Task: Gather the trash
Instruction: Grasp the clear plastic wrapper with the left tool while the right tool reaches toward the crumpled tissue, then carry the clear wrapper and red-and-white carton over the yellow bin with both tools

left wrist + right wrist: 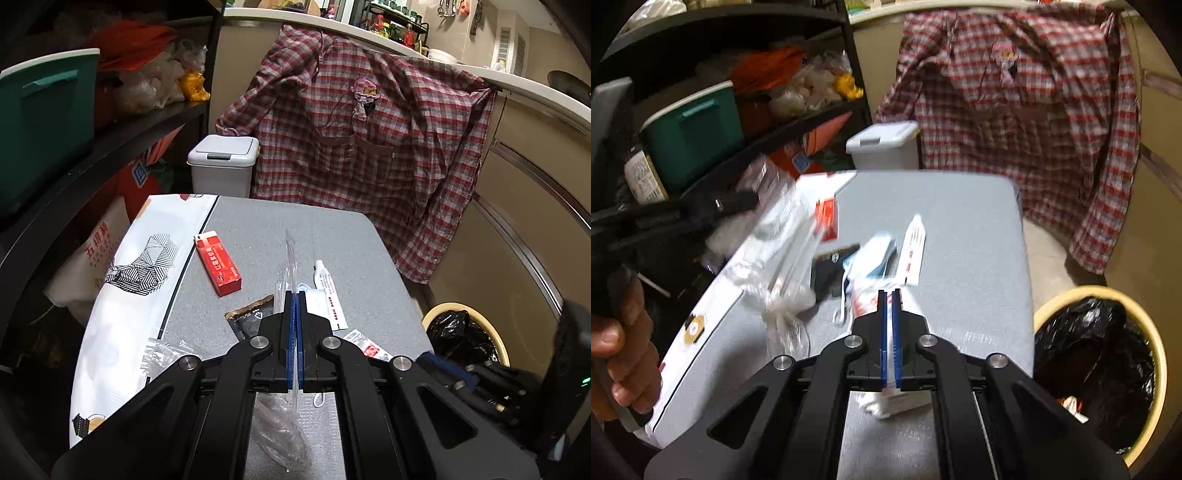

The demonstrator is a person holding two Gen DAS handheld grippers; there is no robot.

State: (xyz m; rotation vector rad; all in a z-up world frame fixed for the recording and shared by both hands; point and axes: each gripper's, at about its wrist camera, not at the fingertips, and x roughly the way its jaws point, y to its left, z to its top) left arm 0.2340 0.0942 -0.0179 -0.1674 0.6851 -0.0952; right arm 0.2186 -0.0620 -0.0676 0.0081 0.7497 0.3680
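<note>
The left tongs are pinched tight on a clear plastic bag, whose thin film stands up between the blue pads and droops crumpled below them, above the near part of the grey surface. The right tongs are nearly closed on a white wrapper with red print, which sticks out beneath them just over the surface.

In the right wrist view the left tongs and their bag show up blurred on the left, gripped by a bare hand. On the surface beyond lie a black sachet, a blue face mask and a white tube with red lettering close together, with a red box a little apart to the left. A white patterned cloth covers the surface's left edge.

To the right, below the surface, stands a yellow bin lined with a black bag. A small grey lidded bin sits past the far edge, beside a red plaid shirt hanging from the counter.
</note>
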